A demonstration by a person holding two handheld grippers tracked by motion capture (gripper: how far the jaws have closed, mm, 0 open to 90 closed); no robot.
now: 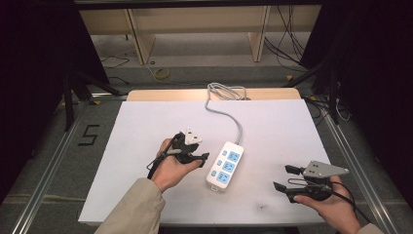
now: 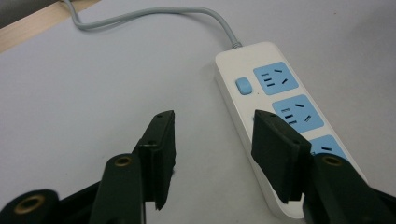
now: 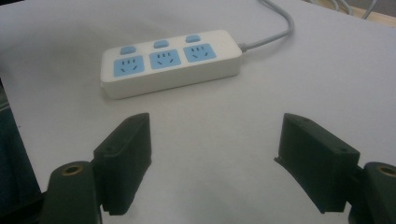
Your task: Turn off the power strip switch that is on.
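Observation:
A white power strip with three blue sockets and blue switches lies flat near the middle of the table. Its grey cable runs to the back edge. My left gripper is just left of the strip, open with nothing between the jaws. In the left gripper view the strip lies close ahead, partly behind the right jaw, and the left gripper is low over the table. My right gripper hovers near the front right, open wide and empty. From the right gripper the strip lies a short way ahead.
A white sheet covers the table, with a wooden strip at the back where the cable coils. Metal rails run along both sides. A wooden shelf and floor cables lie beyond.

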